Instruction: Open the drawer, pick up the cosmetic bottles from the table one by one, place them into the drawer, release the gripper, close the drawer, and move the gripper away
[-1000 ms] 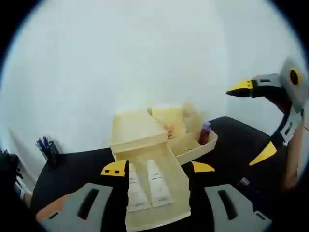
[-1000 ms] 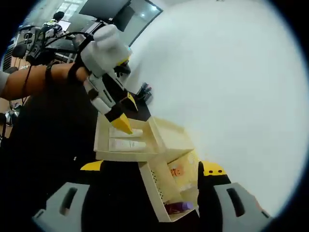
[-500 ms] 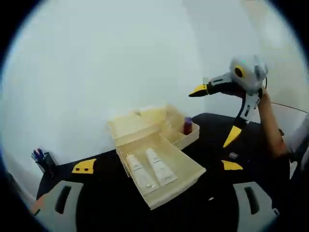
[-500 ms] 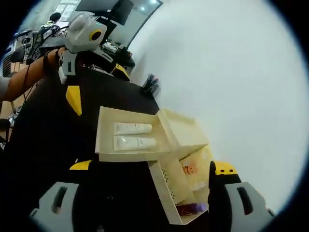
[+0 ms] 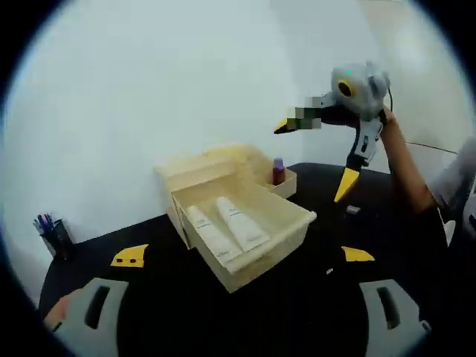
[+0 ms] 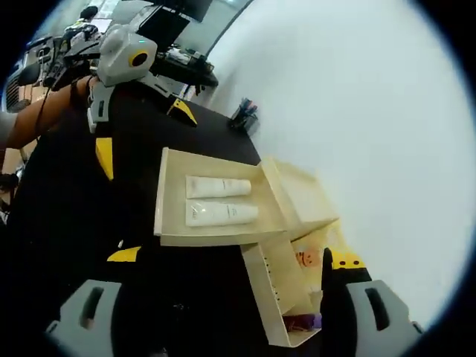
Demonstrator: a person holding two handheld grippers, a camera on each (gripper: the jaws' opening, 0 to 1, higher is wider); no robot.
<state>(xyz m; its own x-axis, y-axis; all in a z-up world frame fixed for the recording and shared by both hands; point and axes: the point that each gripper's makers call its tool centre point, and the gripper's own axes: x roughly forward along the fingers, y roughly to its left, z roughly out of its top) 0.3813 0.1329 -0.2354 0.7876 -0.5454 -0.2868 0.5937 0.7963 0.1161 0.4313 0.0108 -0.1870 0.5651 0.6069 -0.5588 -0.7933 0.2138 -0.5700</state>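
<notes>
Two flat white cosmetic tubes [image 5: 227,230] lie side by side in the open cream plastic drawer [image 5: 286,239] on the matte black worktop [image 5: 297,312] — left gripper [image 5: 242,255] and right gripper [image 6: 230,258] both with jaws spread, empty.

Black table [image 5: 186,312] under everything, plain white wall [image 5: 149,82] behind. Pen cup [image 5: 50,236] with coloured pens at the table's far edge near the wall, also in right gripper view [image 6: 245,115]. Small dark item [image 5: 352,210] on the table. Monitor [image 6: 175,13] in the background
</notes>
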